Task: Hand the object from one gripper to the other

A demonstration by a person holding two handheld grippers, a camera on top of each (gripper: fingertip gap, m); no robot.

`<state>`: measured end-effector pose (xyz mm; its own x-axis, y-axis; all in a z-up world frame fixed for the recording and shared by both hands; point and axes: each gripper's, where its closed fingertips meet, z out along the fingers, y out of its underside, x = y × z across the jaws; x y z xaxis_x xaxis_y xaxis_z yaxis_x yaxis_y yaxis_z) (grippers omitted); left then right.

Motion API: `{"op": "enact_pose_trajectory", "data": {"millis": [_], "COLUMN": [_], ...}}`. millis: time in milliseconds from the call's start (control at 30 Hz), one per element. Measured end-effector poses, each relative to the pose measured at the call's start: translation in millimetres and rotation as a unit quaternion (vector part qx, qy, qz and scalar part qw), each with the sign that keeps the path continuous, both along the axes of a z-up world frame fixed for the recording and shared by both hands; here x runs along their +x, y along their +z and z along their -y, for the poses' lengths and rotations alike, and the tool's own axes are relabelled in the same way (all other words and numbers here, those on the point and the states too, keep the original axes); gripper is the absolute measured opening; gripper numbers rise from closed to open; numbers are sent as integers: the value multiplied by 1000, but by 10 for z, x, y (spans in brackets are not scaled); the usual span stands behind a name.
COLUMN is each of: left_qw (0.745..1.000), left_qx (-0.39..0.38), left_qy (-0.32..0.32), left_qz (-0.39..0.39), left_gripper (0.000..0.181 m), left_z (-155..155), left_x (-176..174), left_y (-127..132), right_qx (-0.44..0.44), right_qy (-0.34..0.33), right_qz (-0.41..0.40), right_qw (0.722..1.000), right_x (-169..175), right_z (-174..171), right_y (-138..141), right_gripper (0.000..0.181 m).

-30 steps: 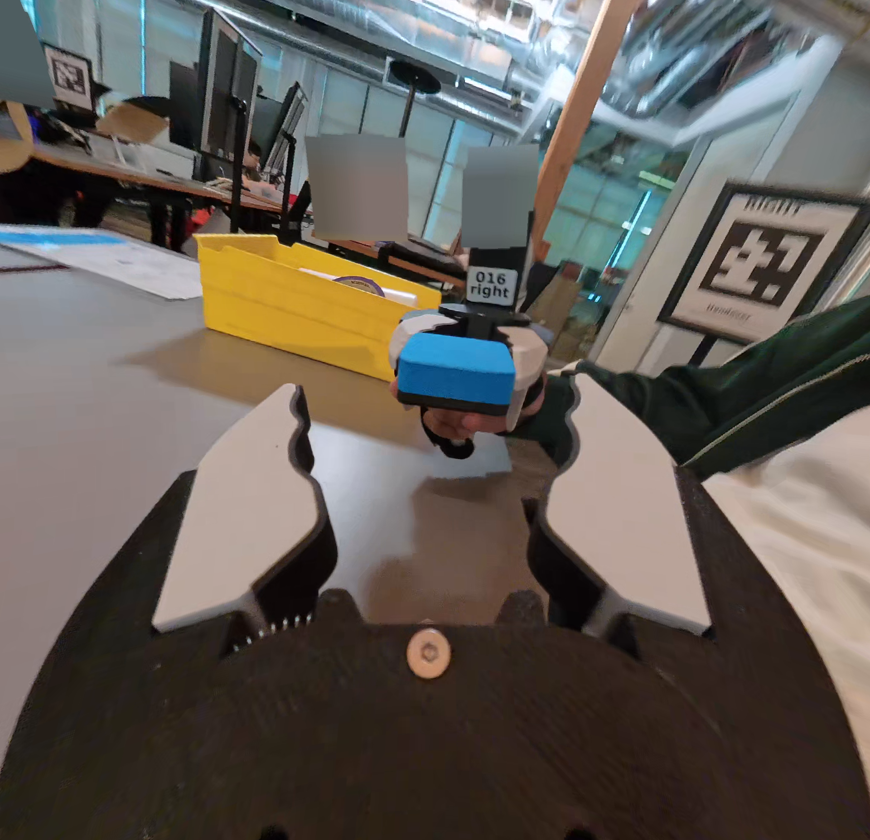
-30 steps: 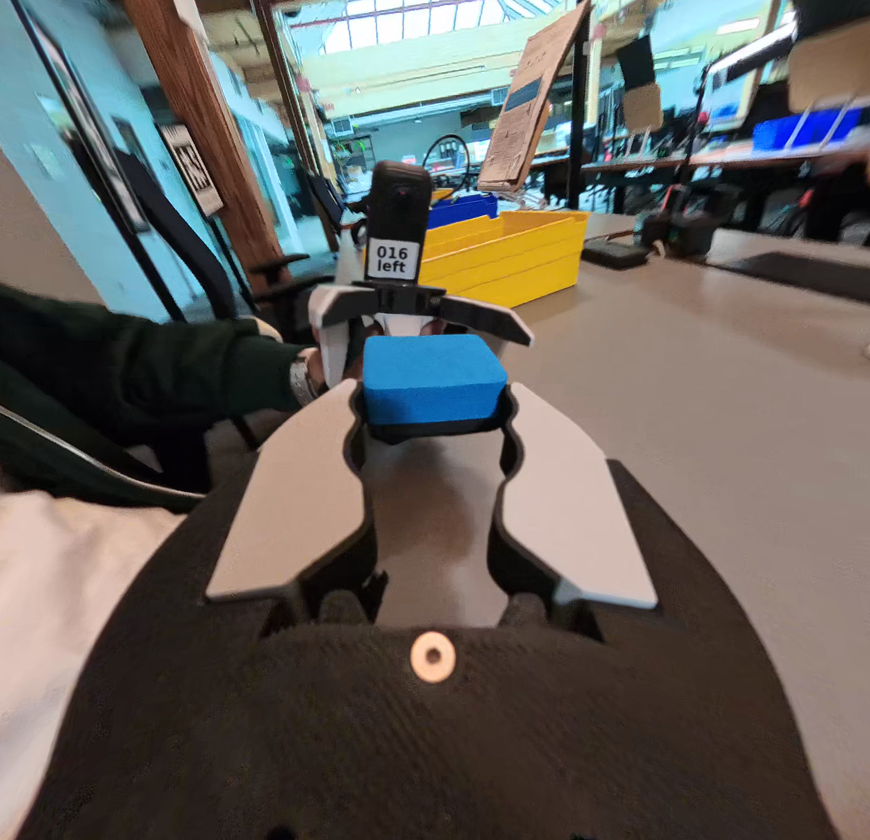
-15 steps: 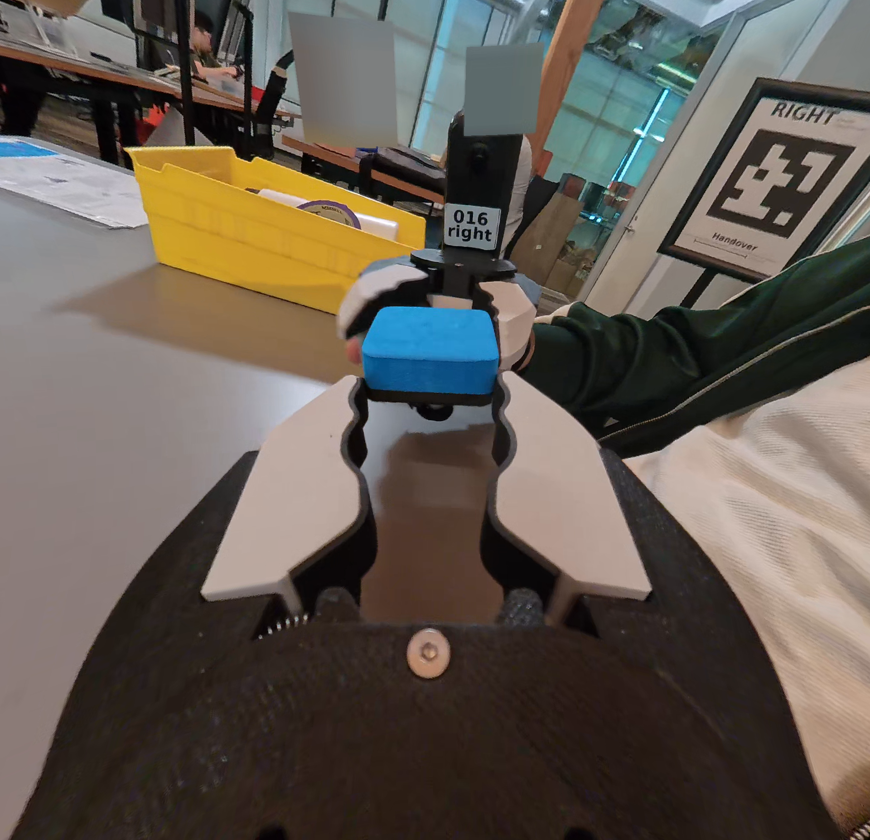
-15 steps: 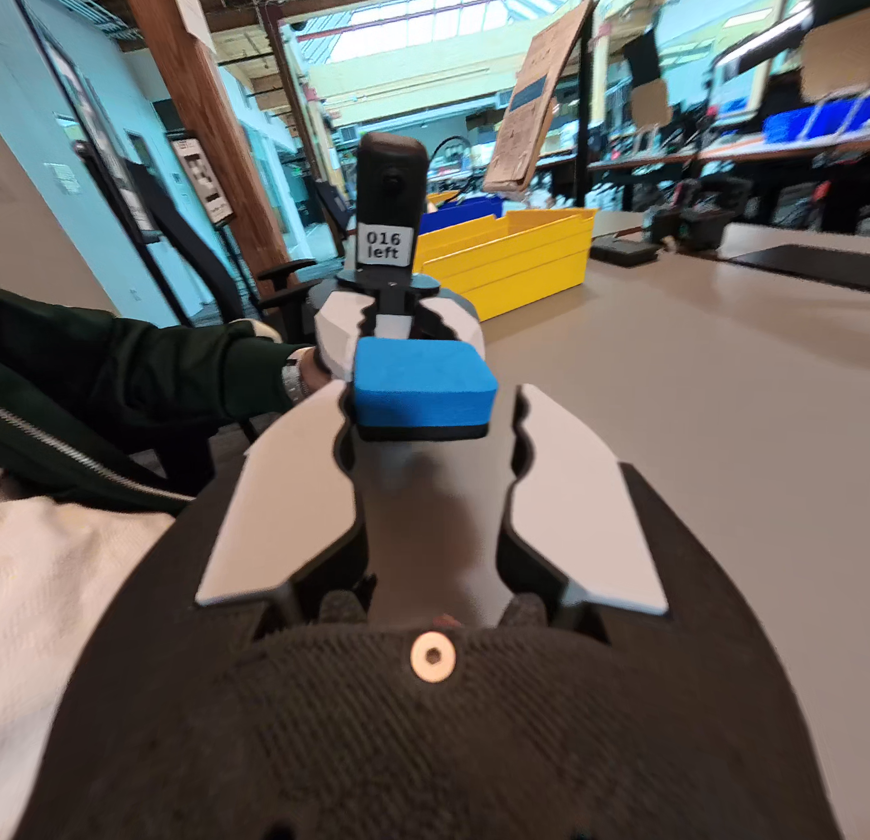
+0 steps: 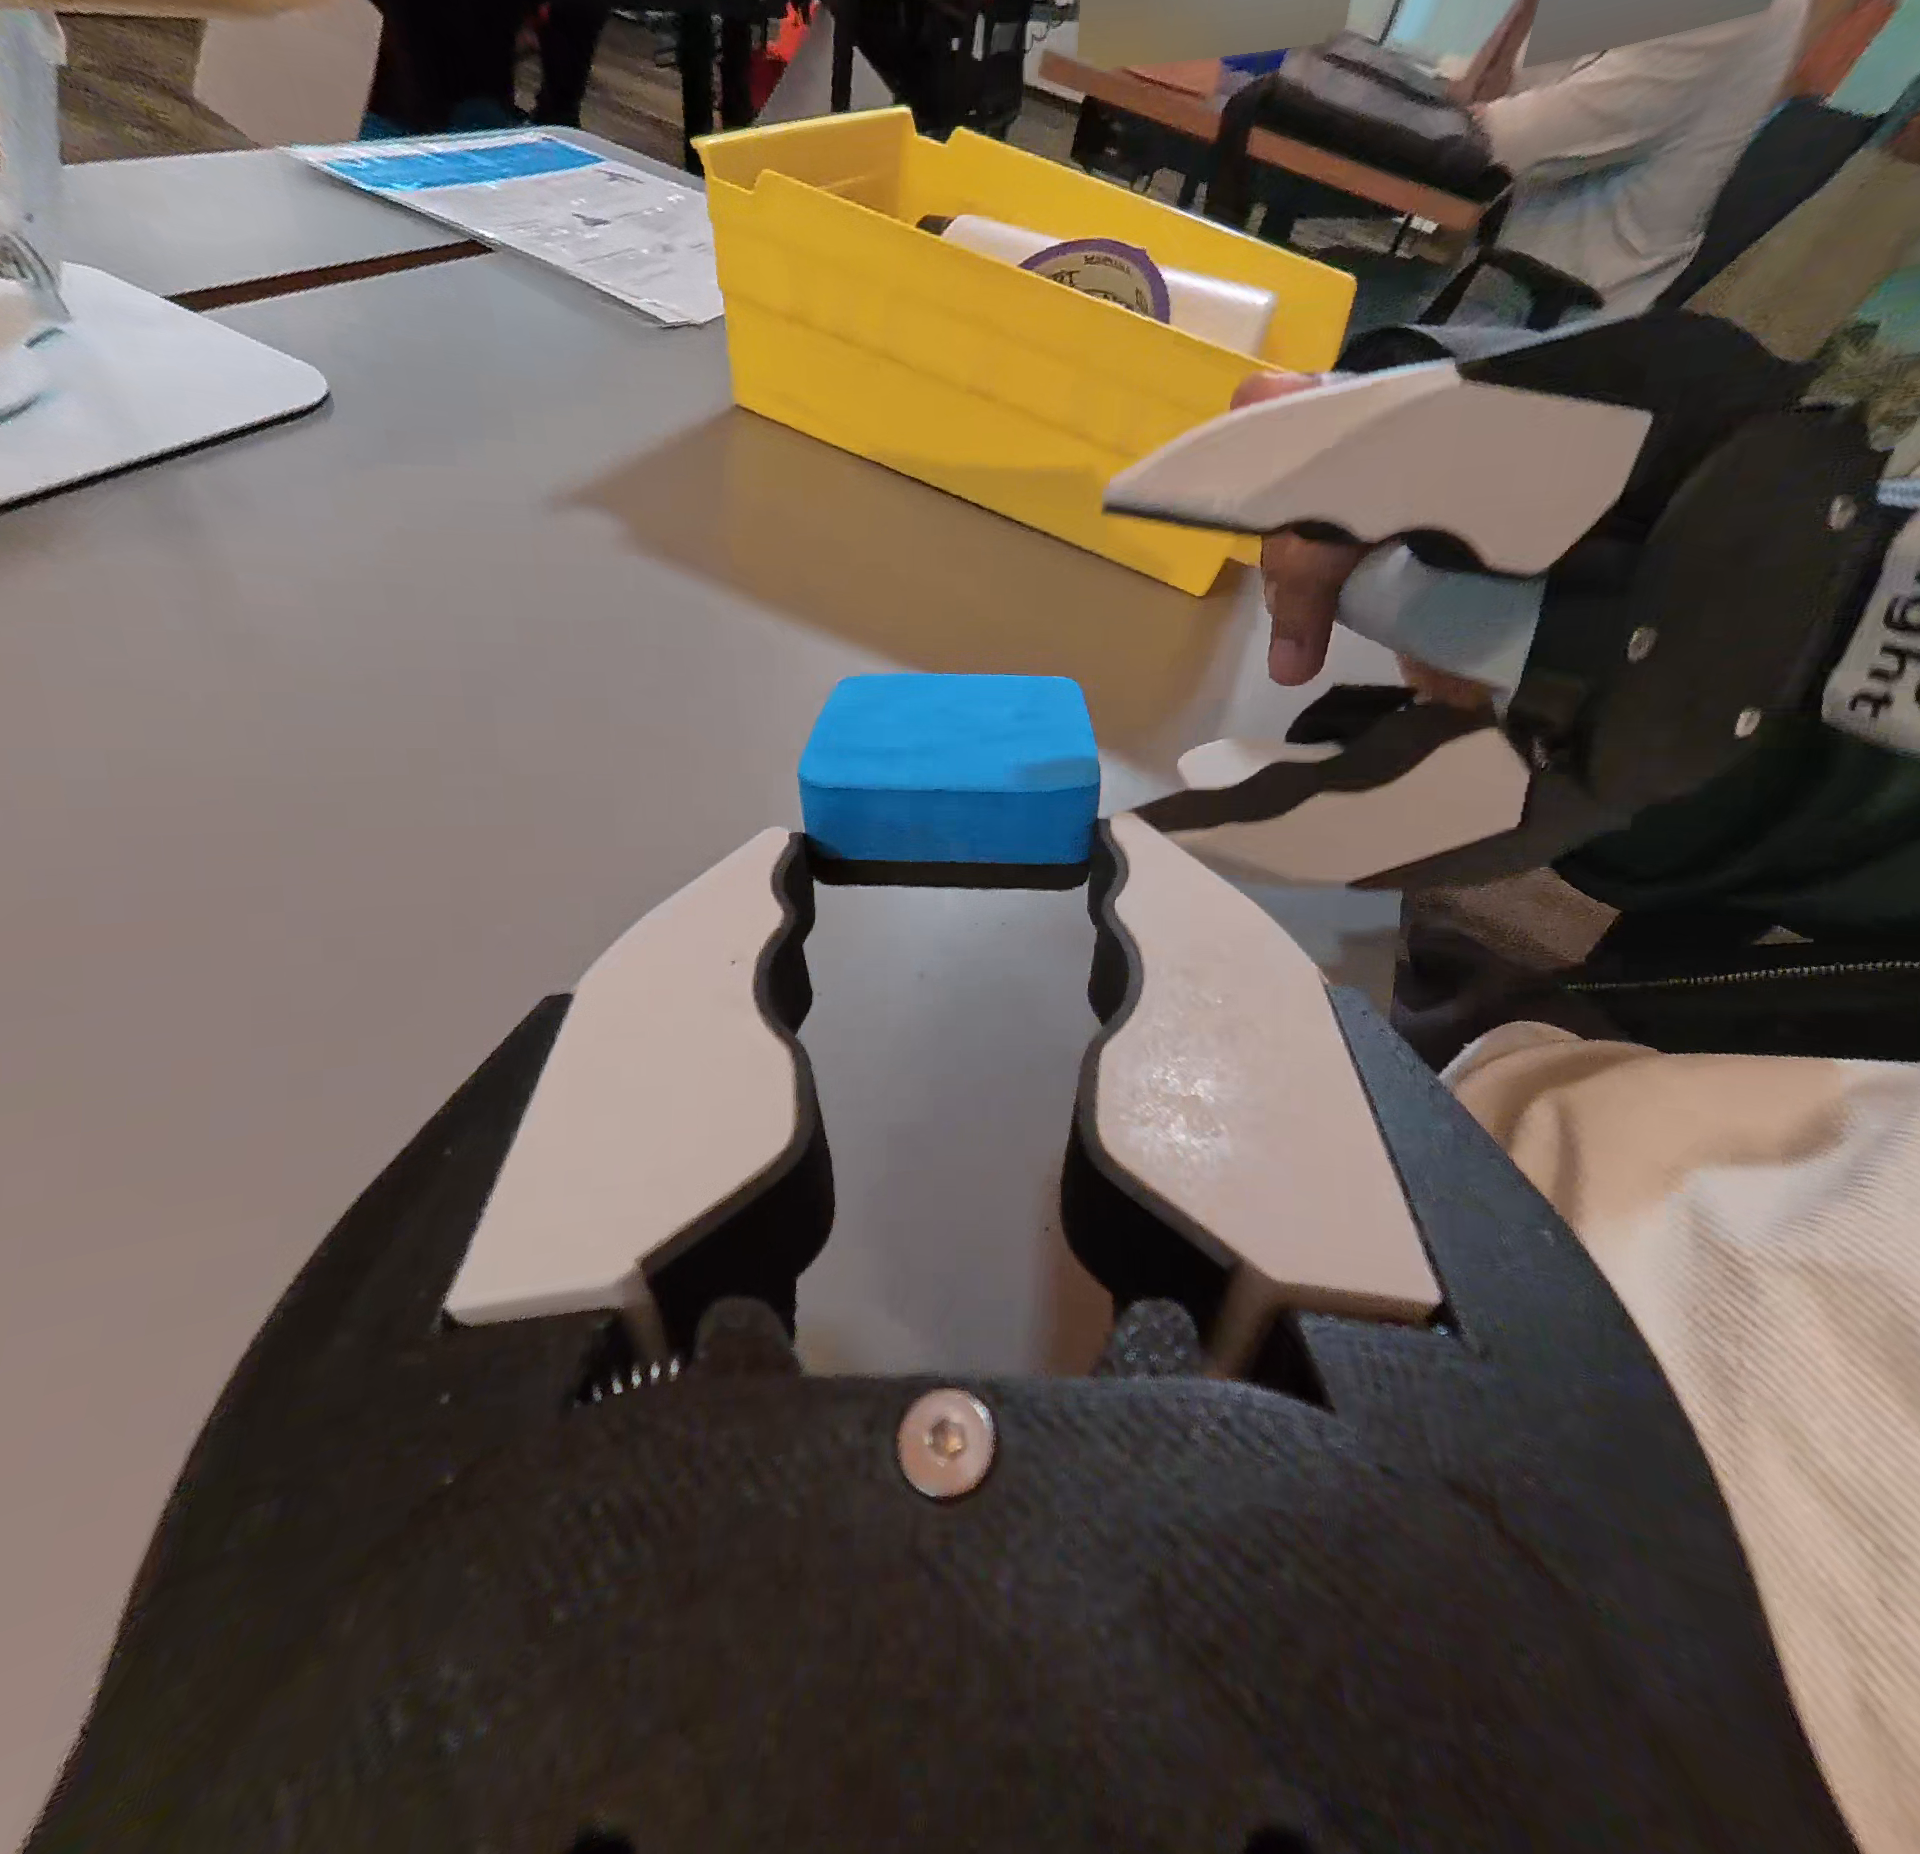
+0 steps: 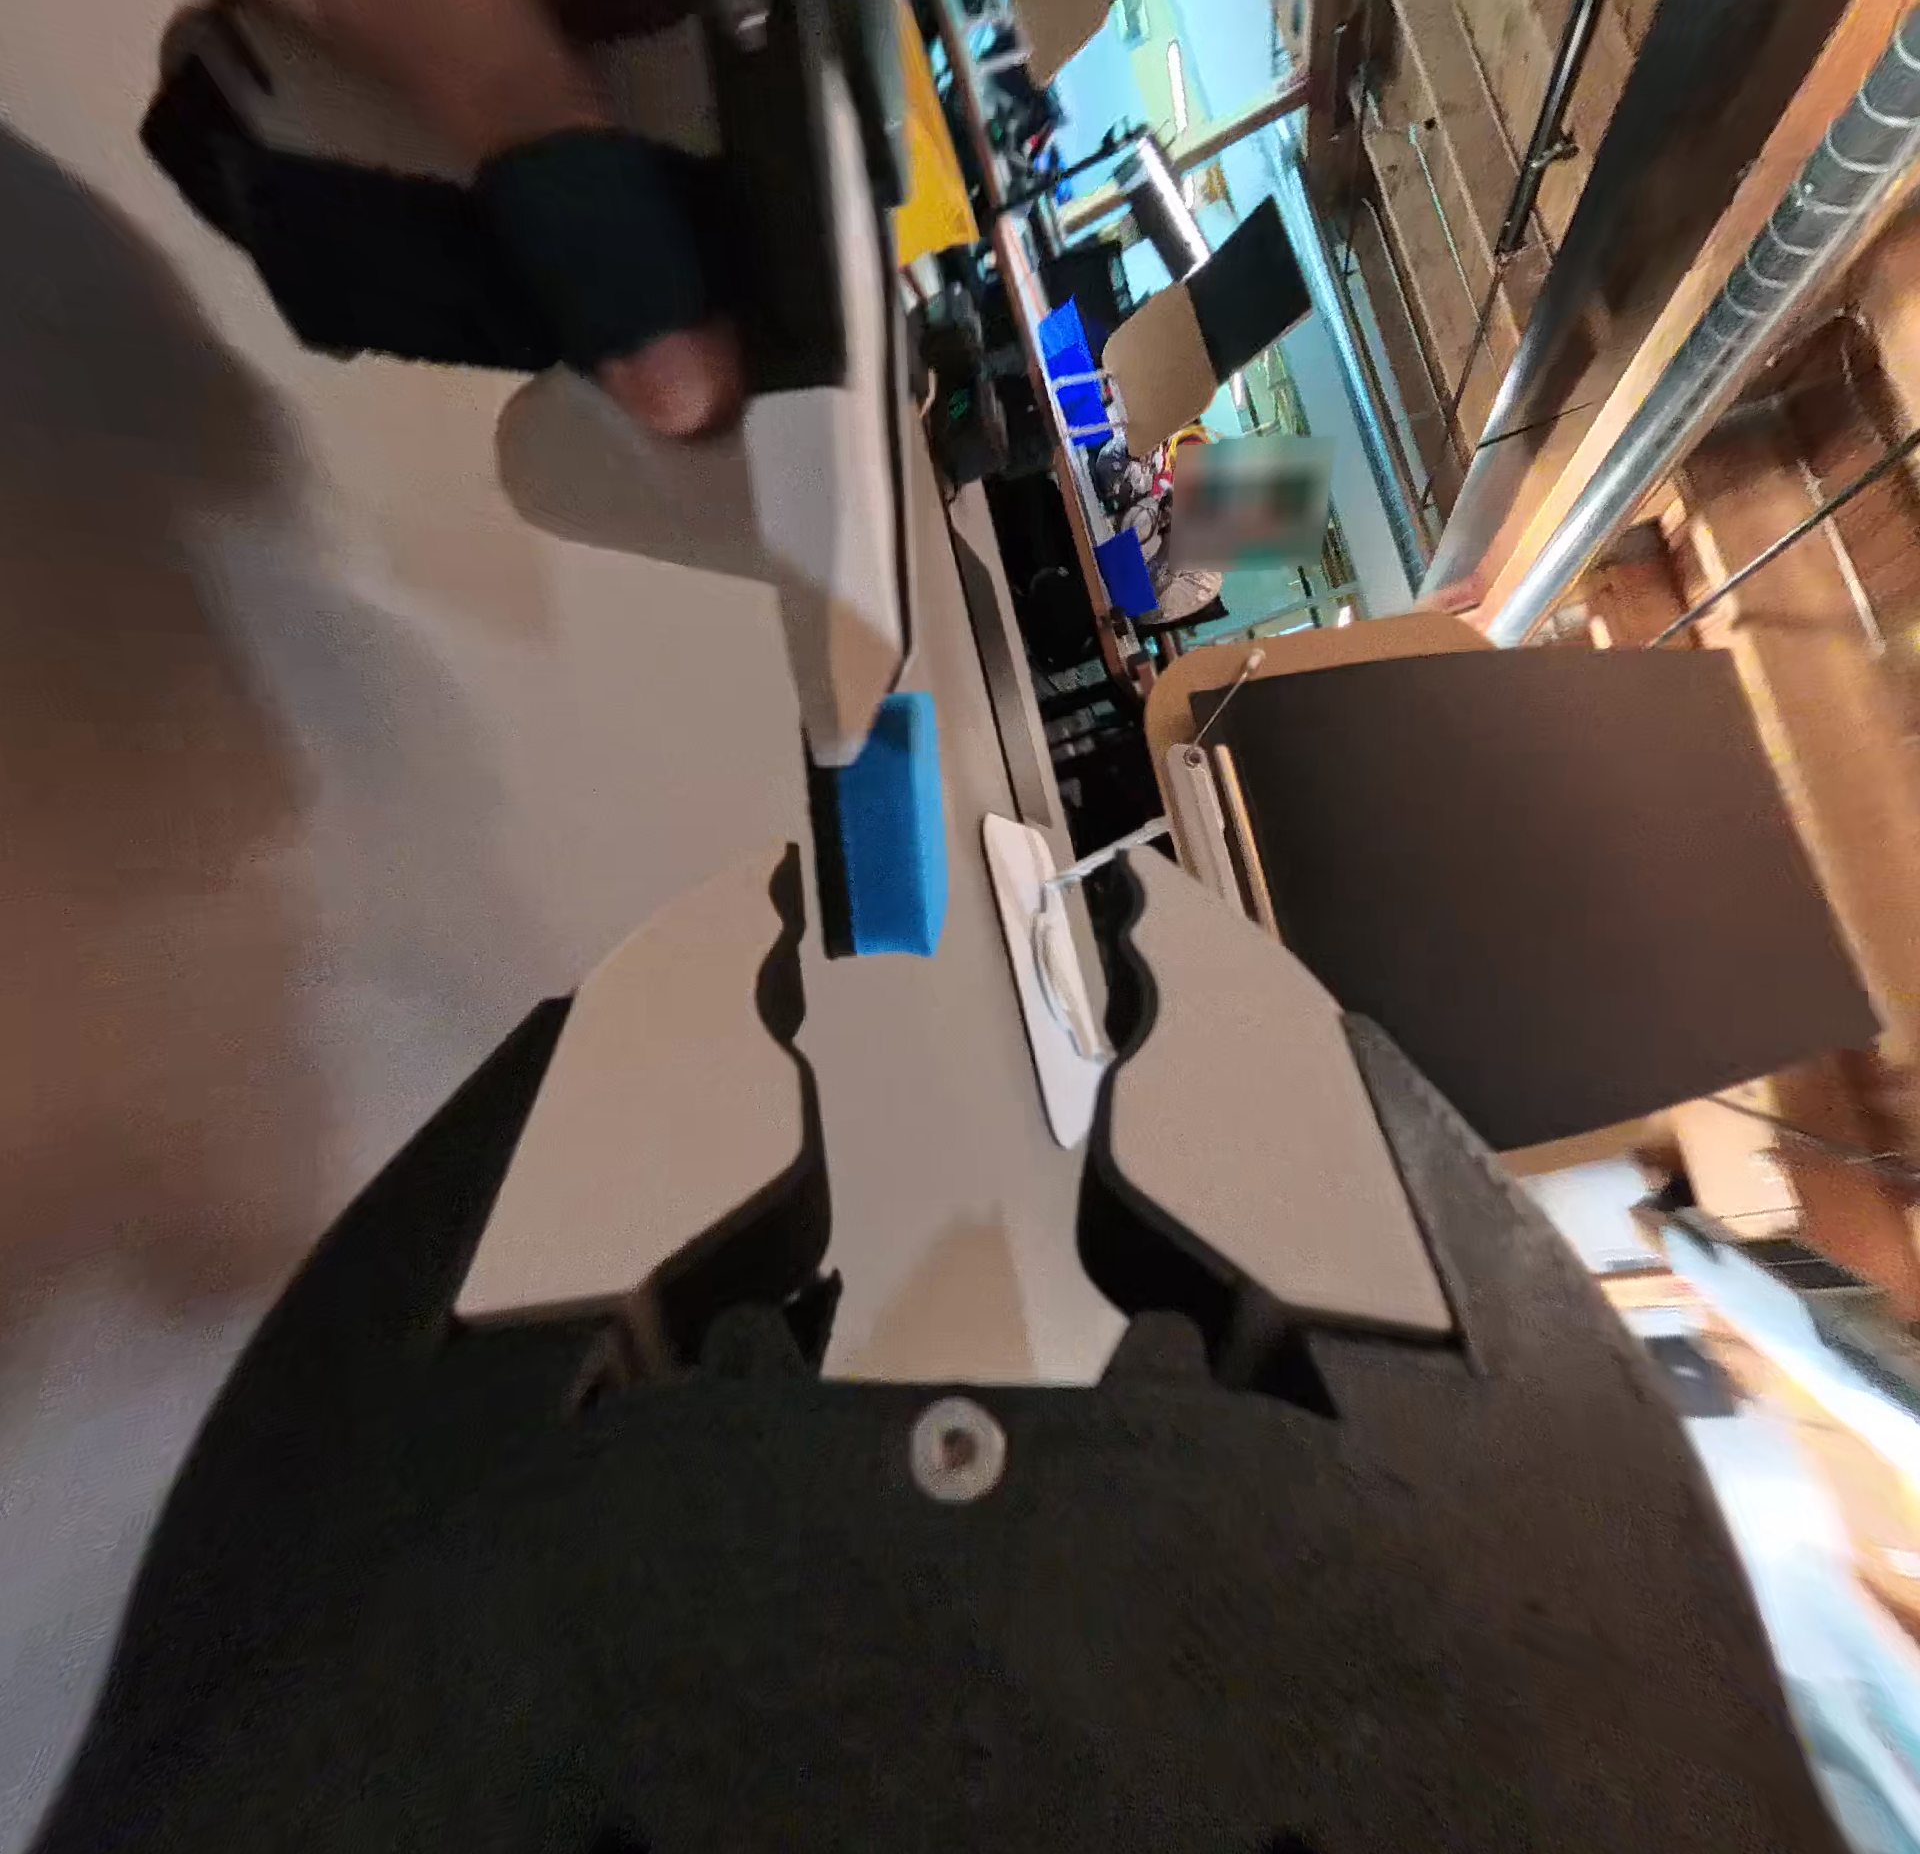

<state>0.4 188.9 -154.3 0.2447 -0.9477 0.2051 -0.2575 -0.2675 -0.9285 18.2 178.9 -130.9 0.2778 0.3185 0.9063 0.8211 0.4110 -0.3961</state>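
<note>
Left gripper (image 5: 948, 848) is clamped on the blue eraser (image 5: 948, 765) right at its fingertips, just off to its right the right gripper (image 5: 1143, 661) sits rolled sideways, jaws apart and empty, and beyond both a yellow bin (image 5: 935, 350) rests on the table (image 5: 364, 713)

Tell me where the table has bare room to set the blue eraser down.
Bare table lies left of the blue eraser, between the white base plate and the yellow bin. The right side is crowded by the open right gripper.
</note>
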Motion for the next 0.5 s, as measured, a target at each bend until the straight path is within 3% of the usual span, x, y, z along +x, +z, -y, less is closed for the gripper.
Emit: {"op": "enact_pose_trajectory", "data": {"millis": [133,200,400,500], "left_qw": [1000,999,997,991], "left_qx": [-16,-23,-2,29], "left_qy": [-1,-8,-29,-37], "left_qz": [14,25,65,123], "left_gripper": [53,54,54,82], "left_z": [66,93,108,94], "left_x": [47,63,51,51], "left_y": [35,52,131,264], "right_qx": [-1,-12,2,-36], "right_qy": [-52,-58,-49,-39], "right_qz": [47,48,43,-24], "right_qw": [998,997,998,998], "right_x": [64,127,107,136], "right_z": [-98,-118,-87,-92], "right_y": [-118,-148,-77,-39], "right_gripper": [49,24,23,23]}}
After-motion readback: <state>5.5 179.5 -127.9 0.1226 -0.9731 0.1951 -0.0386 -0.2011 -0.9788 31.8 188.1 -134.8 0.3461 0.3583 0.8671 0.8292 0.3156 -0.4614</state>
